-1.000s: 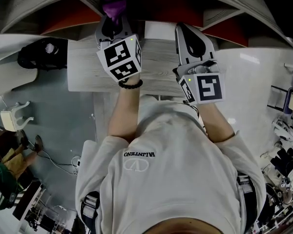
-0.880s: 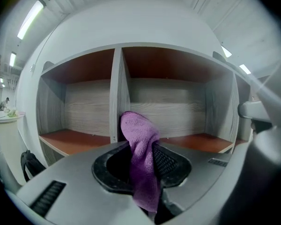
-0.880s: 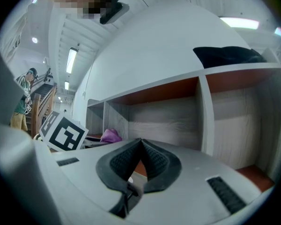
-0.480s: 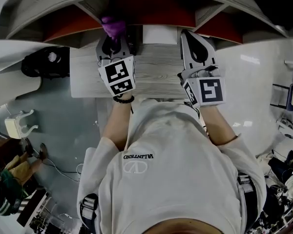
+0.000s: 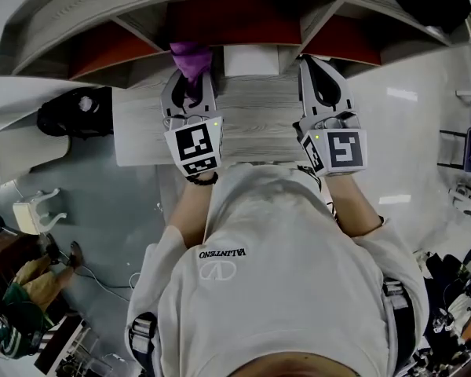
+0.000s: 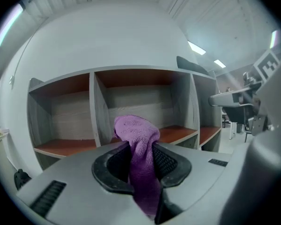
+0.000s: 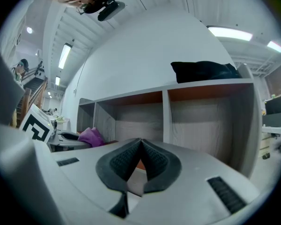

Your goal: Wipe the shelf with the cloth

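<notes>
A purple cloth [image 6: 139, 146] is pinched between the jaws of my left gripper [image 6: 141, 165], its bunched top sticking up above them. In the head view the left gripper [image 5: 190, 85] holds the cloth [image 5: 191, 56] just in front of the grey shelf unit [image 5: 141, 2] with red-brown boards. The shelf's middle compartment [image 6: 140, 102] lies straight ahead of the cloth. My right gripper [image 5: 322, 81] hovers over the wooden tabletop [image 5: 255, 116] to the right, shut and empty [image 7: 139, 161]. The cloth [image 7: 91, 137] shows at its left.
A white box [image 5: 251, 60] sits at the shelf's front between the grippers. A black object [image 7: 203, 71] lies on top of the shelf. A black bag [image 5: 71, 108] rests left of the table. Chairs and clutter stand on the floor at both sides.
Both grippers have moved forward toward the shelf, the left one also shifting right; the cloth now sits at the shelf's front edge. The left grip on the cloth is unchanged.
</notes>
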Action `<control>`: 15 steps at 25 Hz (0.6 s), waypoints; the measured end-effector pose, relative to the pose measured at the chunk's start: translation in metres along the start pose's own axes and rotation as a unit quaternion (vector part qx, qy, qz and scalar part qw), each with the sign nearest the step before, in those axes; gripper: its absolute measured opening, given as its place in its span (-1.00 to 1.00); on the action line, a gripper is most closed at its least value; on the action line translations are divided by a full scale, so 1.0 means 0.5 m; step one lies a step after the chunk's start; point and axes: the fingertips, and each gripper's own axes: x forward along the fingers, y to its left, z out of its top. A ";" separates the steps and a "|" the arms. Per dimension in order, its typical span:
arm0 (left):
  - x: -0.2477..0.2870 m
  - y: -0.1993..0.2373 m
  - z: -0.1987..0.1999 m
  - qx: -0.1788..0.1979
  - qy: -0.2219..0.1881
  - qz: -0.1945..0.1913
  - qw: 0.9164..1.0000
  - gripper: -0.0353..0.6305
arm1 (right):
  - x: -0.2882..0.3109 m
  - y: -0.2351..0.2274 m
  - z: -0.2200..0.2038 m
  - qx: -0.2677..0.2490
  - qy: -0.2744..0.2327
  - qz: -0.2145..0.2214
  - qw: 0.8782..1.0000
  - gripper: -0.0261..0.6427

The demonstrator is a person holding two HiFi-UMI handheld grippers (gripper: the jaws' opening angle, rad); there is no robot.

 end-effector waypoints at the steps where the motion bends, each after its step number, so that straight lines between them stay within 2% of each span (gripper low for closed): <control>1: -0.003 -0.003 0.011 -0.001 -0.009 -0.002 1.000 -0.62 | -0.004 -0.006 0.003 -0.001 -0.001 -0.004 1.000 -0.93; 10: -0.018 0.005 0.080 -0.003 -0.076 -0.012 0.997 -0.62 | -0.027 -0.069 0.018 -0.009 -0.013 -0.044 0.999 -0.93; 15: -0.022 0.030 0.099 -0.004 -0.092 -0.008 0.996 -0.62 | -0.034 -0.095 0.032 -0.015 -0.021 -0.061 0.998 -0.93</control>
